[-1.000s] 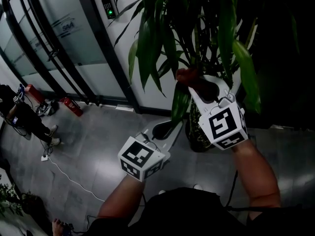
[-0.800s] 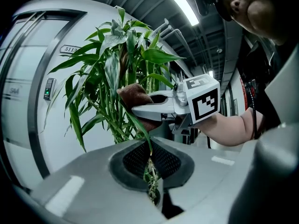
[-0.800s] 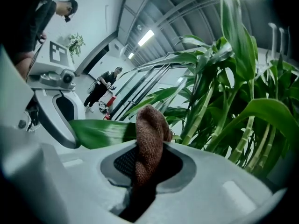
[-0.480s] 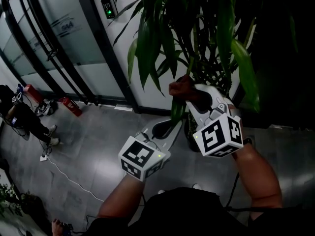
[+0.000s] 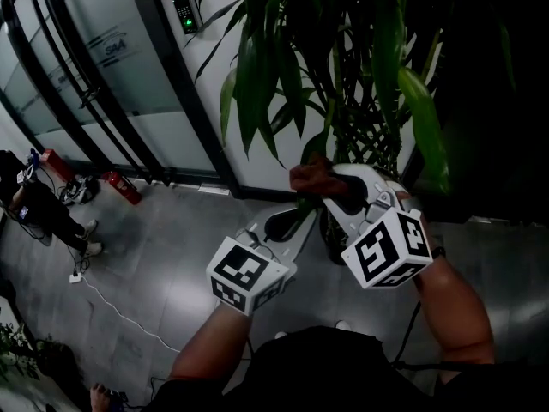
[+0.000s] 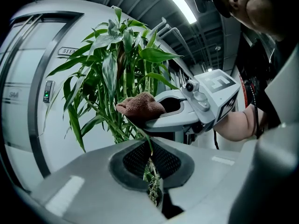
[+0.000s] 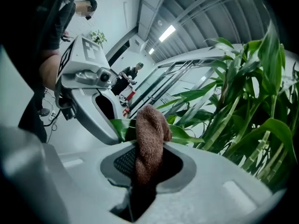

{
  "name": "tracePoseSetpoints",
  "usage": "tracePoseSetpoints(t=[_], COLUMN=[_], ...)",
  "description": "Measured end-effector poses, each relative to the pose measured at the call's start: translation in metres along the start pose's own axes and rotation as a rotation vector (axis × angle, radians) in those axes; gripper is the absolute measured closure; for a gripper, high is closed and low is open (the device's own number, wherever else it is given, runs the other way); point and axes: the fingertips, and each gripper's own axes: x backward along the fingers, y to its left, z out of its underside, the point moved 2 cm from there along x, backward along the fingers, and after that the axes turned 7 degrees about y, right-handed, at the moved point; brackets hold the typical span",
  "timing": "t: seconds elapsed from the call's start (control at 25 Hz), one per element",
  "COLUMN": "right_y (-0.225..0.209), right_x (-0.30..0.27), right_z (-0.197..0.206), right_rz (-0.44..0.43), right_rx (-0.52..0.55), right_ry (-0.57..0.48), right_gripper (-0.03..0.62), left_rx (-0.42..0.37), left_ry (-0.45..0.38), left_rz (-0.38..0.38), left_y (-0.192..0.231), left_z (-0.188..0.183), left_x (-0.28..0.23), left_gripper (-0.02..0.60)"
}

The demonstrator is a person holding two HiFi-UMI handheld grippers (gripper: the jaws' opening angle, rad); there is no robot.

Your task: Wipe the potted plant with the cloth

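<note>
Nearest the camera, the person's two bare forearms (image 5: pixel 446 303) reach forward, each carrying a gripper topped by a marker cube (image 5: pixel 247 275). The left gripper (image 5: pixel 302 216) points towards the potted plant (image 5: pixel 274 67) with its jaws fully together, pinching the thin tip of a long green leaf (image 6: pixel 141 133) that runs from the jaws up into the foliage. Just beyond and to its right, the right gripper (image 5: pixel 322 187) has its jaws clamped on a brown knitted cloth (image 5: pixel 310 178), which stands up out of the pads as a folded bundle. The cloth lies against that same leaf, which crosses just behind it in the right gripper view, so the two grippers sit close together at one leaf, low on the near side of the plant. Behind them the plant's straight stalks and drooping blades fill the upper middle of the head view; its pot is too dark to make out clearly. Further off, the grey tiled floor (image 5: pixel 163 239) carries a white cable (image 5: pixel 111 303), and a red fire extinguisher (image 5: pixel 125 187) stands at the foot of dark-framed glass doors (image 5: pixel 111 84). A keypad (image 5: pixel 187 11) with a green light is fixed to the wall above, and a person (image 5: pixel 39 209) in dark clothes is at the far left edge.
</note>
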Motion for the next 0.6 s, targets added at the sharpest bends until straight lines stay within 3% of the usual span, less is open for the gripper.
tracePoseSetpoints(t=[0.32, 0.44, 0.6], right_y=[0.026, 0.038, 0.042], right_x=[0.015, 0.023, 0.028], right_z=[-0.003, -0.003, 0.000], right_rz=[-0.148, -0.258, -0.296], right_rx=[0.046, 0.011, -0.025], right_ry=[0.007, -0.016, -0.026], right_gripper=[0.528, 0.528, 0.528], left_rx=[-0.005, -0.030, -0.068], left_ry=[0.022, 0.030, 0.043], left_rz=[-0.005, -0.011, -0.014], left_y=[-0.002, -0.001, 0.001], left_z=[0.000, 0.003, 0.008], left_x=[-0.001, -0.001, -0.002], left_gripper=[0.565, 0.565, 0.565])
